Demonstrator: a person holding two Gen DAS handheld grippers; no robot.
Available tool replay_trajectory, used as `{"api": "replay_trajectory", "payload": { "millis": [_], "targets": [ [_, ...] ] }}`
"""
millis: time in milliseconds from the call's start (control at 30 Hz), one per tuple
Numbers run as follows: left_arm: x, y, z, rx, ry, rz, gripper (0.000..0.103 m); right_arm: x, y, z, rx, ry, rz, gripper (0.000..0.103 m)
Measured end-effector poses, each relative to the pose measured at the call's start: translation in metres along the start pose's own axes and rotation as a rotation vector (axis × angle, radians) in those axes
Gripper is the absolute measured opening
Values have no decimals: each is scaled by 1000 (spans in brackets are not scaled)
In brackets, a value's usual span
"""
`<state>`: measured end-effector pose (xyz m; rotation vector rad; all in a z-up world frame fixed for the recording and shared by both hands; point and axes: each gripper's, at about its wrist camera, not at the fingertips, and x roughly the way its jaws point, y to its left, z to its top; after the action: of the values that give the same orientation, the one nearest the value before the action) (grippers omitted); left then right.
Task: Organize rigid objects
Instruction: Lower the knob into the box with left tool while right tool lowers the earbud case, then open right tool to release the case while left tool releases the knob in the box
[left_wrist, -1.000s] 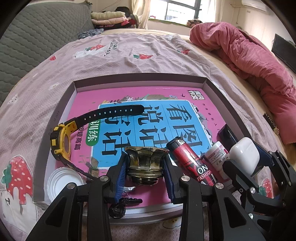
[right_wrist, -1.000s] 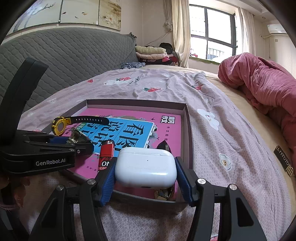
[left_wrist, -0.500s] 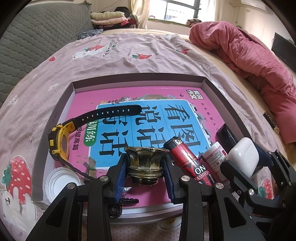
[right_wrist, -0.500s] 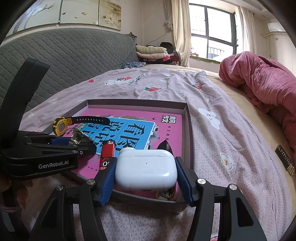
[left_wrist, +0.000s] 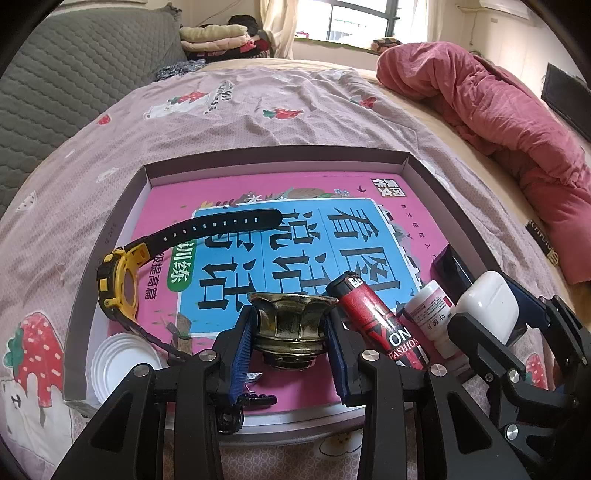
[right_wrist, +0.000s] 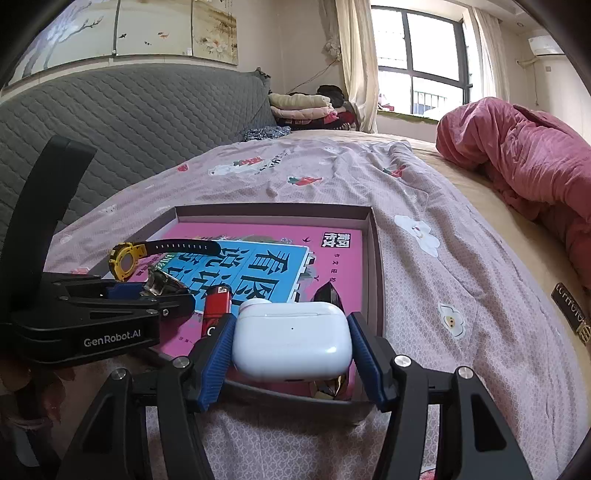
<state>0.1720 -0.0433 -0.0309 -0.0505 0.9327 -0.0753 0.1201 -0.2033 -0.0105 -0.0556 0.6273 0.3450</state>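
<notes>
My left gripper (left_wrist: 291, 339) is shut on a brass bowl-shaped ornament (left_wrist: 291, 328), held over the near edge of a shallow grey box (left_wrist: 280, 155) lined with a pink and blue book (left_wrist: 332, 236). My right gripper (right_wrist: 291, 347) is shut on a white earbud case (right_wrist: 291, 345), held above the box's near right corner; the case also shows in the left wrist view (left_wrist: 487, 302). In the box lie a yellow and black watch (left_wrist: 122, 284), a red lighter (left_wrist: 376, 317), a small white bottle (left_wrist: 432, 310), a dark crystal (left_wrist: 448, 267) and a white lid (left_wrist: 122, 365).
The box rests on a pink printed bedsheet (left_wrist: 277, 99). A red quilt (left_wrist: 498, 118) is bunched at the right. A grey padded headboard (right_wrist: 129, 122) and folded clothes (right_wrist: 303, 105) stand at the far end. A black key (left_wrist: 236, 413) lies at the box's near edge.
Both grippers have held their objects with only a slight drift; the earbud case has sunk a little toward the box's near right corner.
</notes>
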Motion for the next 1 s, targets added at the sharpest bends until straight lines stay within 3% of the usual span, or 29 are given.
{"api": "replay_trajectory", "payload": {
  "millis": [1000],
  "targets": [
    [0,-10,-3,8,14,-10,38,-12,-4,8,11,-61,10,61]
  ]
}}
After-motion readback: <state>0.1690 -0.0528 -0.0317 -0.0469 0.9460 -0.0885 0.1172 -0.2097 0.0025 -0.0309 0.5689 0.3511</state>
